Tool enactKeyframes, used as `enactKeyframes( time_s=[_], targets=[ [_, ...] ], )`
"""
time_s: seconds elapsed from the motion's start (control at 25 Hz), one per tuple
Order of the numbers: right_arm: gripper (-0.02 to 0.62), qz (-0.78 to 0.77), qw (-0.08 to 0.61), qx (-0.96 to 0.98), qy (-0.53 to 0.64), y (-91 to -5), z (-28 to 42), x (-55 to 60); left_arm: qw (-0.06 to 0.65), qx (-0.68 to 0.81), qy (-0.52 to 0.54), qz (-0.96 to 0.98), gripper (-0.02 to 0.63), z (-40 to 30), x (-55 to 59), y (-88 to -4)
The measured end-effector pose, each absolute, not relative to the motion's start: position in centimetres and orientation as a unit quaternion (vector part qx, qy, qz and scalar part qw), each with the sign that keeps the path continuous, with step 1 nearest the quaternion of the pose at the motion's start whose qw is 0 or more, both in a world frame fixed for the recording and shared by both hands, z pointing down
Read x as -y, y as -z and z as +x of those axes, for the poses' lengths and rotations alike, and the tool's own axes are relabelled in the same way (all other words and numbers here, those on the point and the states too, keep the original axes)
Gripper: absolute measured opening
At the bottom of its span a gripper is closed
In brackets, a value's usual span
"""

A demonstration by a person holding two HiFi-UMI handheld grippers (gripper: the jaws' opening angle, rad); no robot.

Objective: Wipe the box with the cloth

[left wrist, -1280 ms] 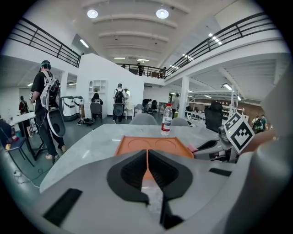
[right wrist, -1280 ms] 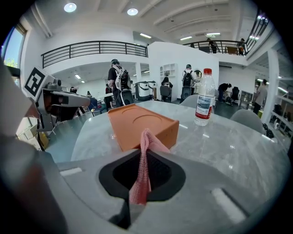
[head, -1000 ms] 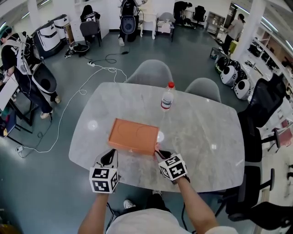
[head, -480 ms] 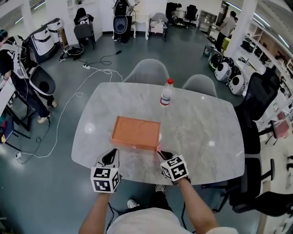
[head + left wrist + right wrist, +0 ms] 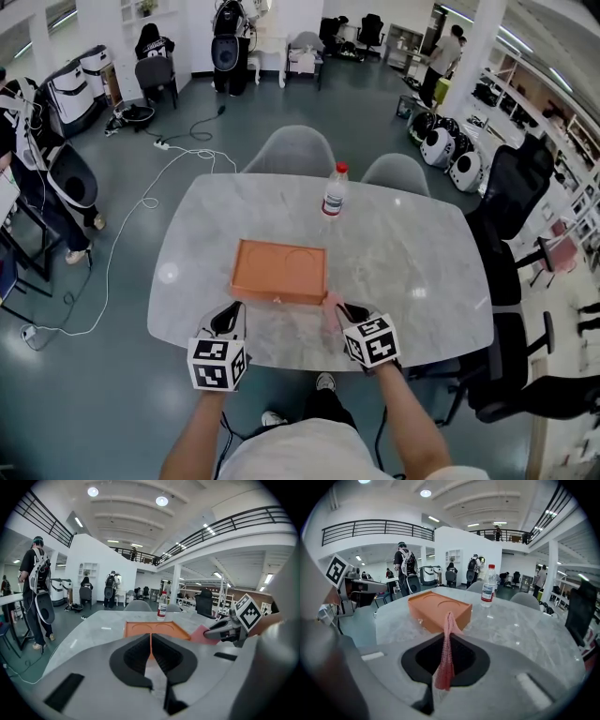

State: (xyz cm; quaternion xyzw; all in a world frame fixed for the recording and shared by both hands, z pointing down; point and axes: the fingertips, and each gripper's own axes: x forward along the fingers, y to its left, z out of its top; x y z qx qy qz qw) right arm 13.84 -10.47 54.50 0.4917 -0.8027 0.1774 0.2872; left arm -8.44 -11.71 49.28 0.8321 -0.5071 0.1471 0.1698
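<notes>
Your right tool (image 5: 341, 309) grips the cloth (image 5: 446, 656) by the box (image 5: 279, 269), centre frame; your left tool (image 5: 228, 323), lower left, is closed on nothing.

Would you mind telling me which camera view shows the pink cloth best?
The right gripper view: the pink cloth stands pinched between the right gripper's shut jaws, reaching toward the orange box. The head view shows only a pink bit by the box; the left gripper view, a pink patch.
</notes>
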Motion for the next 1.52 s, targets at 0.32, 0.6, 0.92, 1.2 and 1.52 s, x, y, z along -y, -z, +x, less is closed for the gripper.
enactKeyframes(
  time_s=[0.32, 0.6, 0.92, 1.2, 1.52],
  targets=[
    [0.017, 0.501, 0.28, 0.806, -0.142, -49.9, 13.8, 11.8, 0.174, 0.505, -0.141, 0.834, 0.015, -9.7, 12.4, -48.9],
    [0.017, 0.469, 0.289, 0.828, -0.104, -47.3, 12.6, 16.1, 0.178, 0.521, -0.139, 0.823, 0.015, -10.7, 14.8, -49.4],
    [0.017, 0.411, 0.307, 0.856, -0.063, -45.0, 9.4, 22.8, 0.189, 0.549, -0.143, 0.802, 0.015, -12.8, 19.3, -49.7],
    [0.017, 0.344, 0.319, 0.882, -0.049, -44.6, 6.4, 28.0, 0.197, 0.566, -0.148, 0.787, 0.015, -13.1, 22.9, -49.8],
    [0.017, 0.253, 0.325, 0.911, -0.03, -45.7, 2.1, 32.8, 0.208, 0.584, -0.164, 0.767, 0.015, -13.7, 25.5, -50.7]
  ],
)
